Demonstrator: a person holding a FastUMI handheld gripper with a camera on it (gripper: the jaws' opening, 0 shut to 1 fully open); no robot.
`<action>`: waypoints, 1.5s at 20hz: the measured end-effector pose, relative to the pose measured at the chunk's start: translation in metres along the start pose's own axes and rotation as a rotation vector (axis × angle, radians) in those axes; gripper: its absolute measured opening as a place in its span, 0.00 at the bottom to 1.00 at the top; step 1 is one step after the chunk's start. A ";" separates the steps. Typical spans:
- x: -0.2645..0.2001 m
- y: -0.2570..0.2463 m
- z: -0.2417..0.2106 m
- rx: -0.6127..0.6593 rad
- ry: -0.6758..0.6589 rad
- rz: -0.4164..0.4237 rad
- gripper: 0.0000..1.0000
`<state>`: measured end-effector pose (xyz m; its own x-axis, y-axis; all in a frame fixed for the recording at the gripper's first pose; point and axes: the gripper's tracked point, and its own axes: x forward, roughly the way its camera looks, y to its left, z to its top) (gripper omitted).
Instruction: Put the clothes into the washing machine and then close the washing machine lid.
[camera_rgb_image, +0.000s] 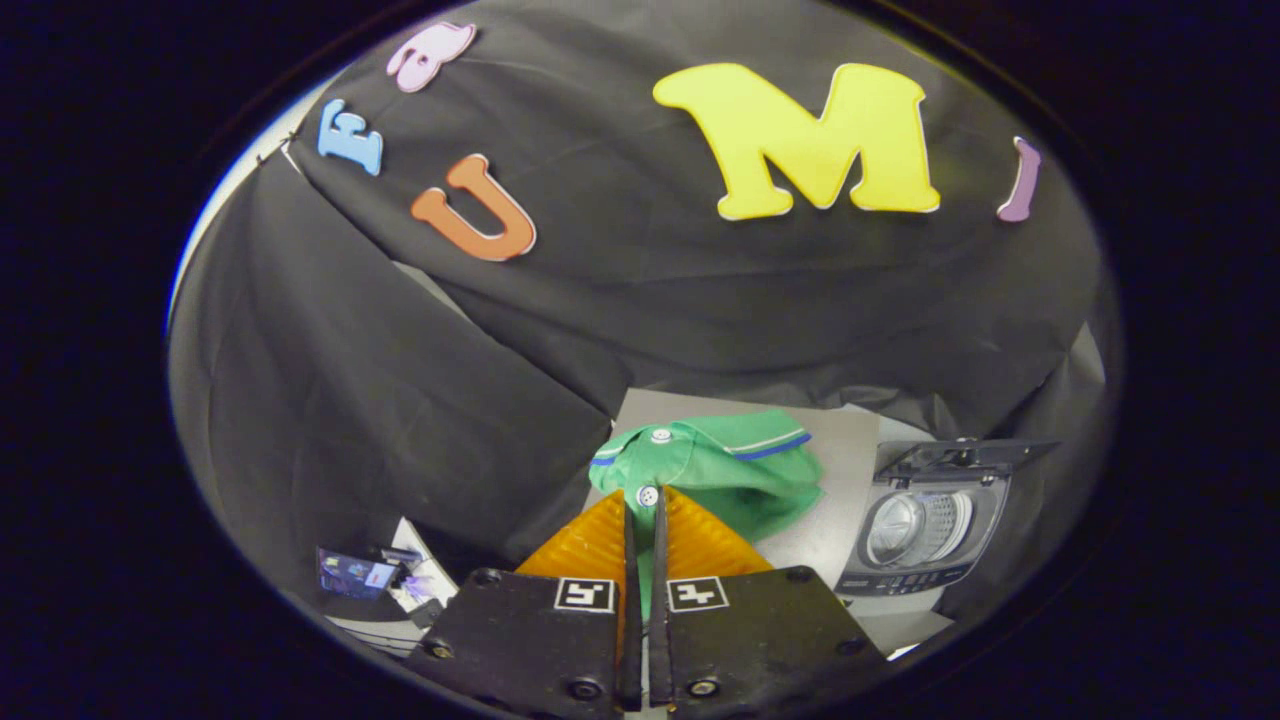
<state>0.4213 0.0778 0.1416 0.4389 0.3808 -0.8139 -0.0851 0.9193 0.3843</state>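
A green polo shirt (735, 470) with a blue-and-white striped collar and white buttons lies bunched on the grey table (850, 450), just ahead of my fingers. My gripper (645, 505) is nearly closed, and a strip of green fabric shows in the narrow slit between the fingers, near the shirt's button placket. To the right of the shirt stands a small toy washing machine (925, 530). Its lid (960, 455) is raised and its drum (915, 525) is exposed.
Black cloth hangs close behind the table and to the left. Down to the left of the fingers, off the table, lies a cluttered surface with a small screen (355, 575) and papers.
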 end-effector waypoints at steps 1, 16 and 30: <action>-0.009 -0.002 0.005 -0.001 -0.023 -0.007 0.06; -0.150 -0.052 0.009 0.078 -0.186 -0.085 0.06; -0.220 -0.192 -0.070 0.186 -0.230 -0.159 0.06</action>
<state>0.2780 -0.1756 0.2166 0.6260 0.1818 -0.7584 0.1566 0.9234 0.3505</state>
